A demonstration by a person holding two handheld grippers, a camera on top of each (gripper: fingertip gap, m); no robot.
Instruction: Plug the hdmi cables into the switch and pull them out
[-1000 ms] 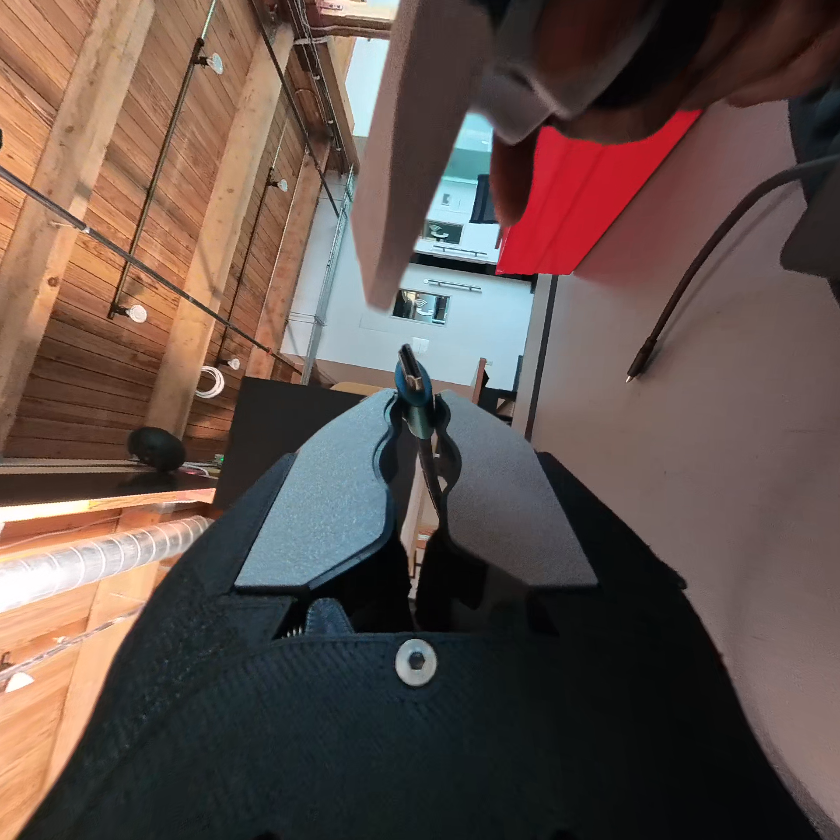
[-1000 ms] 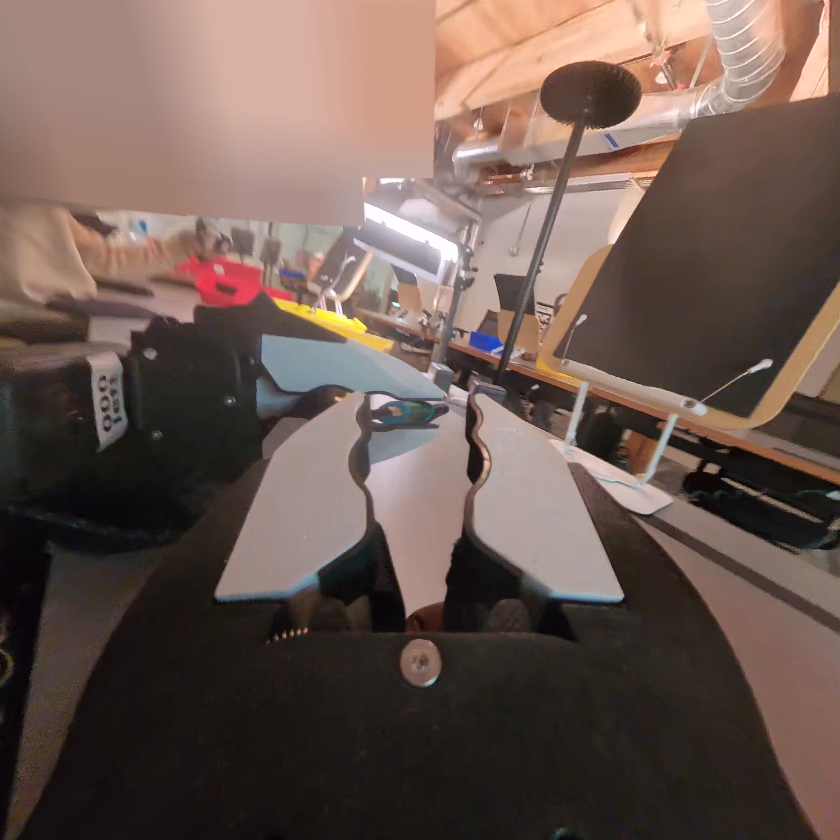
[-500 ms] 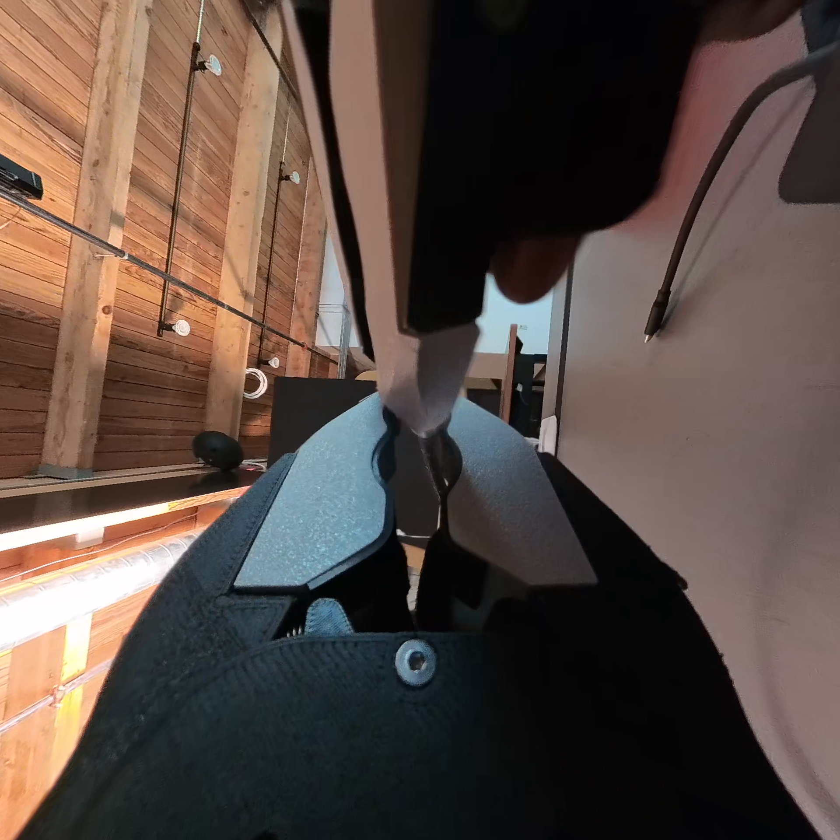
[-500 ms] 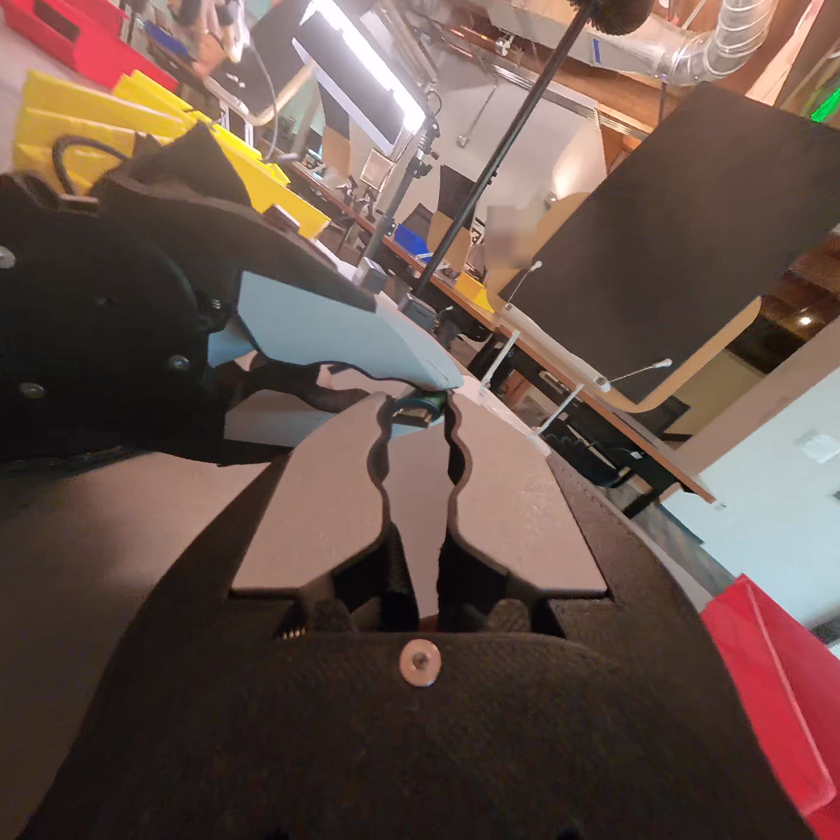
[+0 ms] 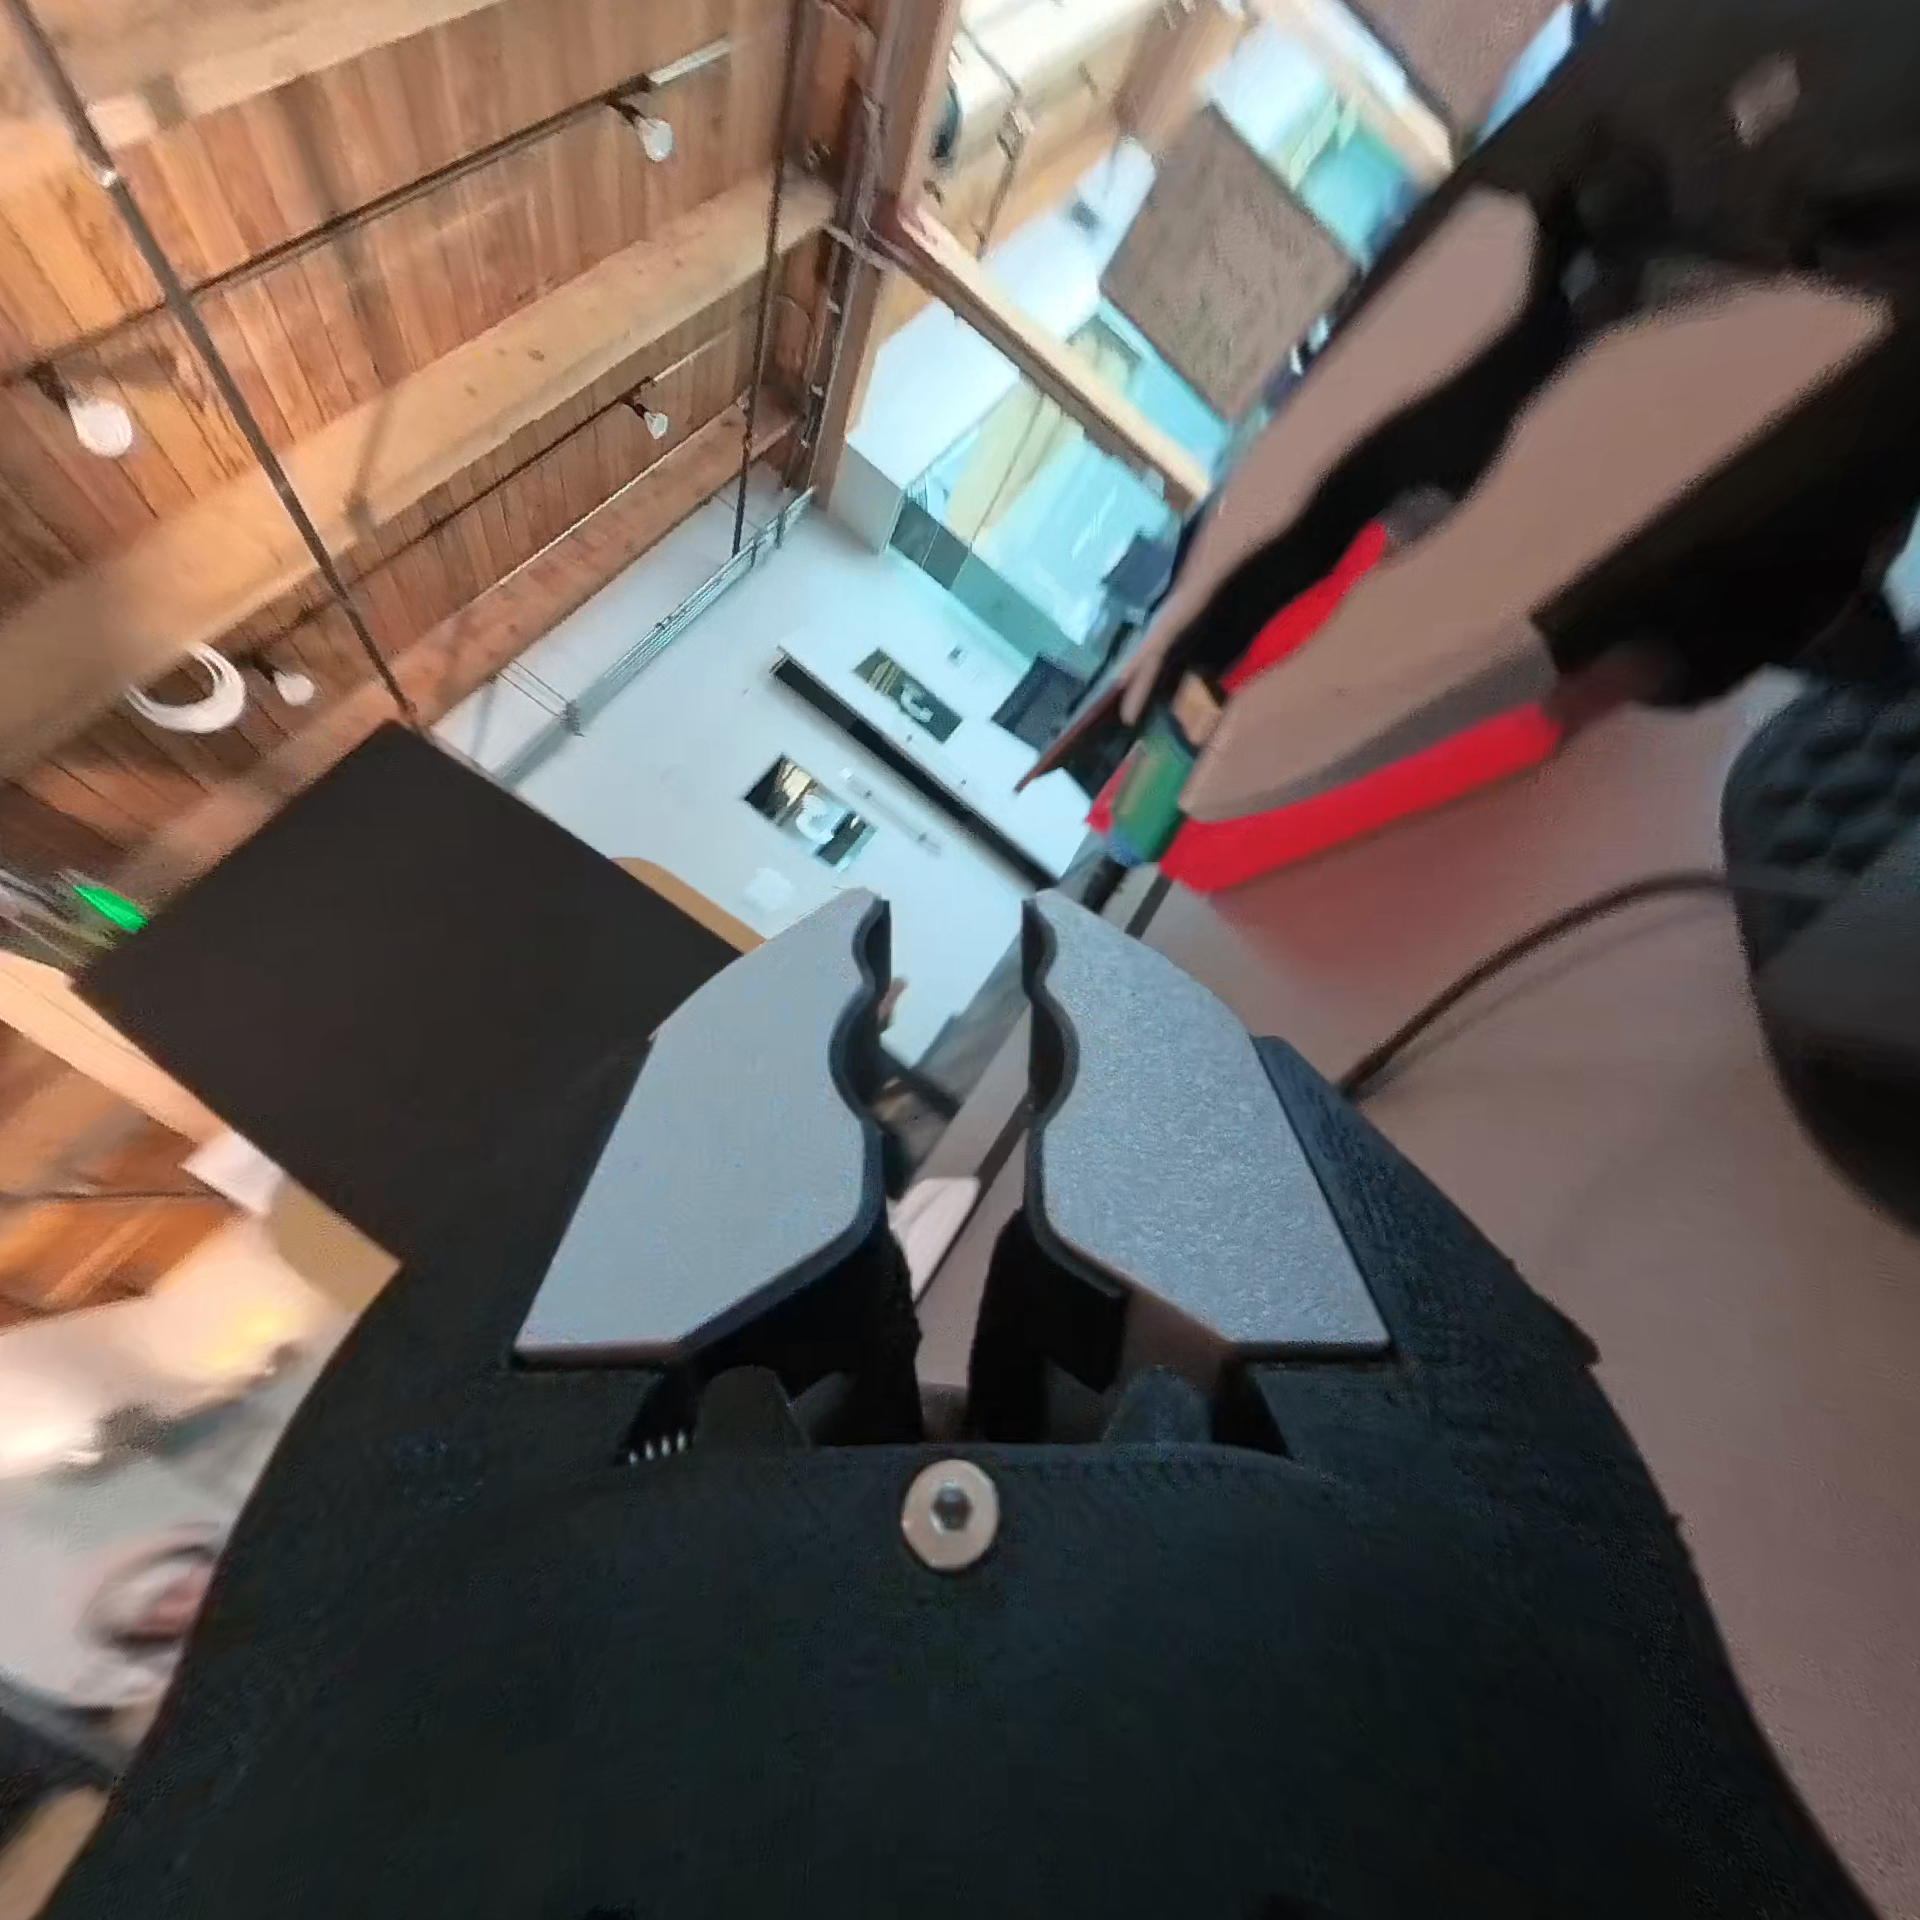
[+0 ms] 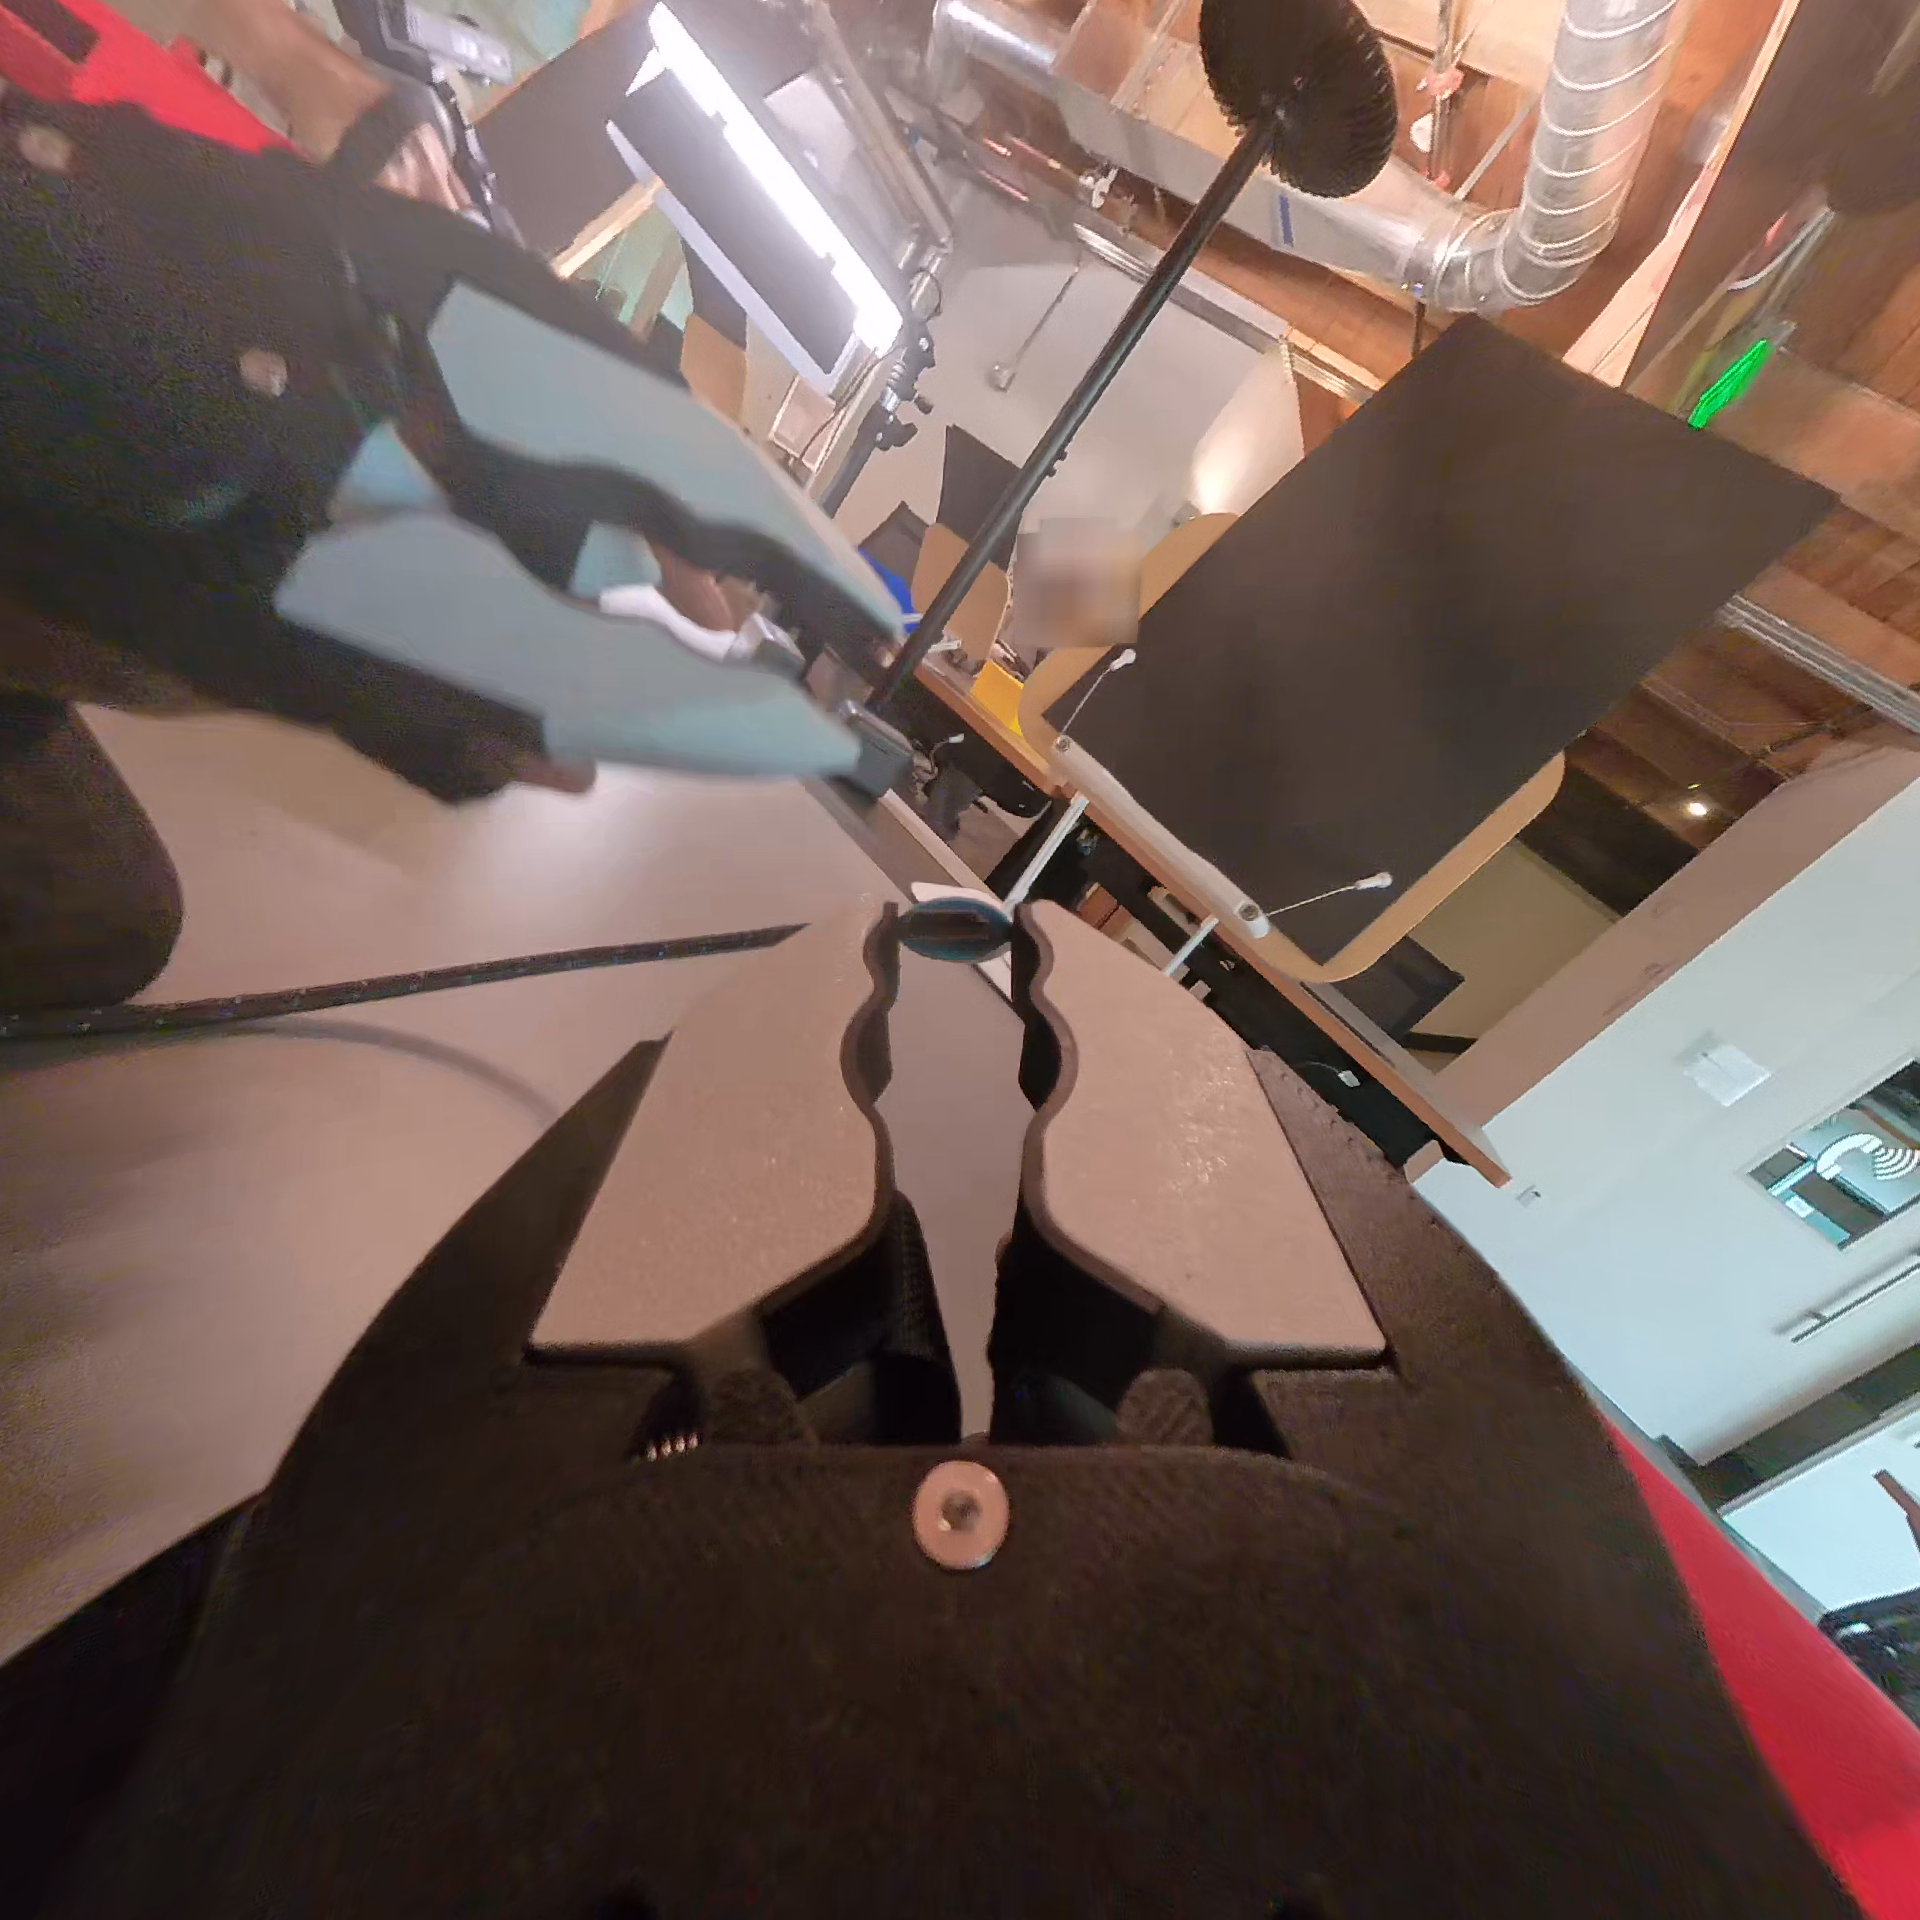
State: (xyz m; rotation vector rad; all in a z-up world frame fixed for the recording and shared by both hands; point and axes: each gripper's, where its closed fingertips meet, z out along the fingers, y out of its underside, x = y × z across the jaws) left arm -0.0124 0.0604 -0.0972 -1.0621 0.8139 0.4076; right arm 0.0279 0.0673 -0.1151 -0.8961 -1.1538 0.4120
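plug (image 6: 954,932) pinched at right tongs (image 6: 954,925) tips; left tongs (image 5: 956,920) parted, empty.

Each gripper, left gripper (image 5: 956,925) and right gripper (image 6: 954,925), is built of textured black plastic, with grey wavy-edged fingers (image 5: 727,1164) at 12 o'clock above a silver screw (image 5: 949,1510).

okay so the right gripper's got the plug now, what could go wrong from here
1. The right gripper pinches the blue plug only at its very fingertips, so the plug may twist or slip out.
2. The left gripper hangs open and empty close by, so the two could knock together.
3. A loose dark cable lies across the table and could snag.
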